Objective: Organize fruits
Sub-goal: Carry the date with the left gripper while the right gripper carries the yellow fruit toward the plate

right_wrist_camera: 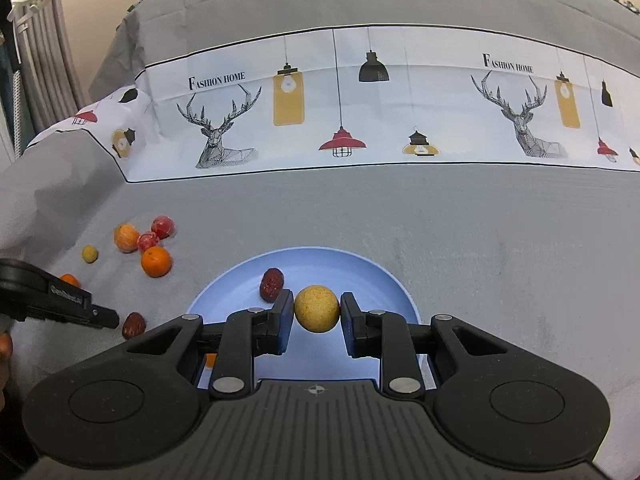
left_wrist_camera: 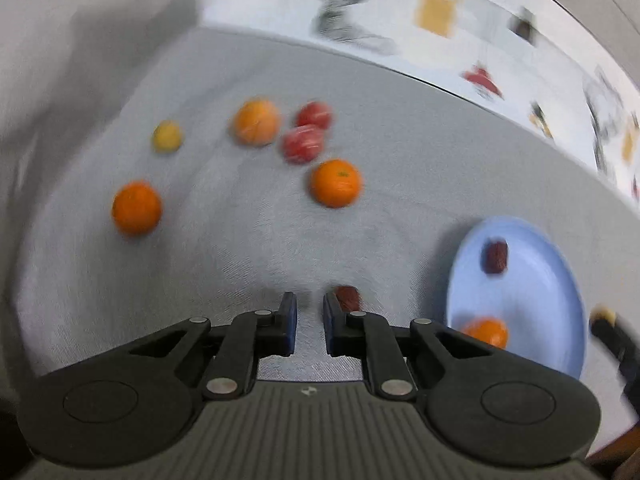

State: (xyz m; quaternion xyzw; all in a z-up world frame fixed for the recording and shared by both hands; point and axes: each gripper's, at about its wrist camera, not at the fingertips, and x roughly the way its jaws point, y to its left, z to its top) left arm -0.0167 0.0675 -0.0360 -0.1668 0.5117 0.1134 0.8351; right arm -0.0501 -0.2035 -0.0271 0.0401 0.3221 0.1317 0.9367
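In the right wrist view we held a yellow round fruit (right_wrist_camera: 317, 309) clamped between the pads of the right gripper (right_wrist_camera: 316, 316), above the blue plate (right_wrist_camera: 384, 280) at lower centre, where a dark red date (right_wrist_camera: 272, 284) lay. Our left gripper (left_wrist_camera: 310, 322) stood nearly closed on nothing, jaws a narrow gap apart, a second date (left_wrist_camera: 348, 297) just beside its right finger on the grey cloth (left_wrist_camera: 440, 152). Oranges (left_wrist_camera: 336, 183) and red fruits (left_wrist_camera: 303, 143) sat clustered at upper left.
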